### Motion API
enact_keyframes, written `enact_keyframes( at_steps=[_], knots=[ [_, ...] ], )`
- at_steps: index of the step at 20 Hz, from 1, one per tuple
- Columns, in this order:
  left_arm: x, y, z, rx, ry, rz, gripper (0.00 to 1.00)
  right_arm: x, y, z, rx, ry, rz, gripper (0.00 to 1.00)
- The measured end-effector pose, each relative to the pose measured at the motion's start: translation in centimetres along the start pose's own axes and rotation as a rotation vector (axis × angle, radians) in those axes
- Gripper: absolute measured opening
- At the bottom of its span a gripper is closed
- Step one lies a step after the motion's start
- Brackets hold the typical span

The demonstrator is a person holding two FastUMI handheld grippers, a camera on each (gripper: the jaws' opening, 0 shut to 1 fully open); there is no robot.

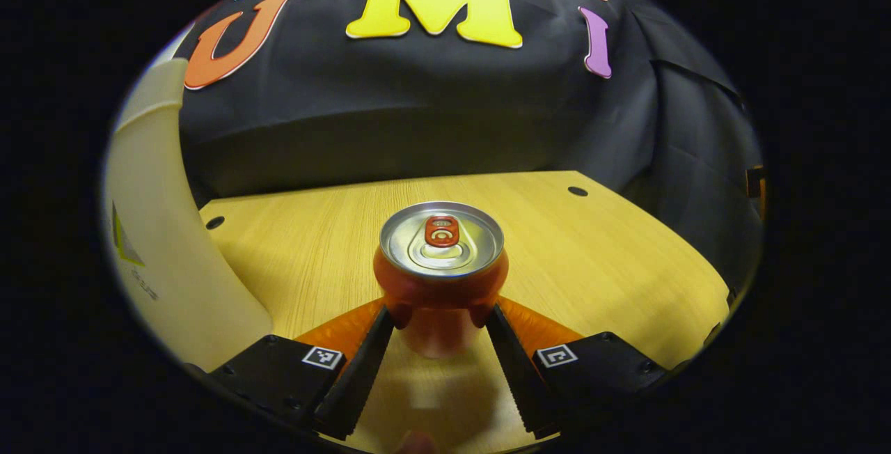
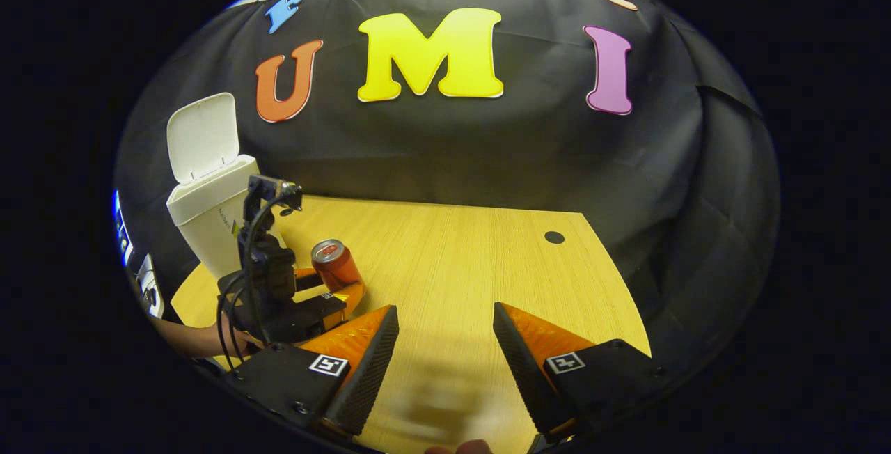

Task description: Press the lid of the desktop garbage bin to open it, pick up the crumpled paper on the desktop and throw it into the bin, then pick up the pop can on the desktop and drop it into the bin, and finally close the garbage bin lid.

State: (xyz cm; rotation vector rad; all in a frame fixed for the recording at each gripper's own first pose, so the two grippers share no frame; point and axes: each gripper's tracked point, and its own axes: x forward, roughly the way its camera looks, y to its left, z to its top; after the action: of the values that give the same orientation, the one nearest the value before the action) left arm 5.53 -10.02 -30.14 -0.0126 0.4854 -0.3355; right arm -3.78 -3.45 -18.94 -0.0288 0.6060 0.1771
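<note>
Two fingers of the left tongs (image 1: 440, 318) pinch the orange pop can (image 1: 440, 266) low on its body, upright on or just above the tabletop (image 1: 598, 259); so low a grip could let it tip or slip on the way up. Right tongs (image 2: 445, 332) gape empty right of the can. Beyond the can's left, the white garbage bin (image 2: 209, 214) stands lid-up near the tabletop's edge, the path between bare.

I see an orange-red pop can (image 1: 440, 280) with a silver top, a white bin (image 2: 209, 210) at nine o'clock, and a yellow wood-grain table (image 2: 473, 259).
</note>
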Motion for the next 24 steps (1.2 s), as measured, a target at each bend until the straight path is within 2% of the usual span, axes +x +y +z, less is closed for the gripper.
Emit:
enact_keyframes(
  at_steps=[5,12,18,24],
  knots=[
    [-4.1,-0.6,5.0,-0.012,-0.063,0.015,0.86,-1.5,-1.1,1.2,0.023,-0.056,-0.019,0.88],
    [-10.4,2.0,13.0,-0.022,-0.182,0.108,0.85,-3.0,-1.9,4.5,0.057,-0.167,-0.015,0.87],
    [-14.0,8.0,20.1,0.005,-0.308,0.244,0.85,-2.9,-1.0,6.7,0.075,-0.218,0.022,0.86],
    [-16.5,16.7,20.6,-0.029,-0.325,0.421,0.85,-2.1,1.0,8.1,0.077,-0.226,0.067,0.87]
  ],
)
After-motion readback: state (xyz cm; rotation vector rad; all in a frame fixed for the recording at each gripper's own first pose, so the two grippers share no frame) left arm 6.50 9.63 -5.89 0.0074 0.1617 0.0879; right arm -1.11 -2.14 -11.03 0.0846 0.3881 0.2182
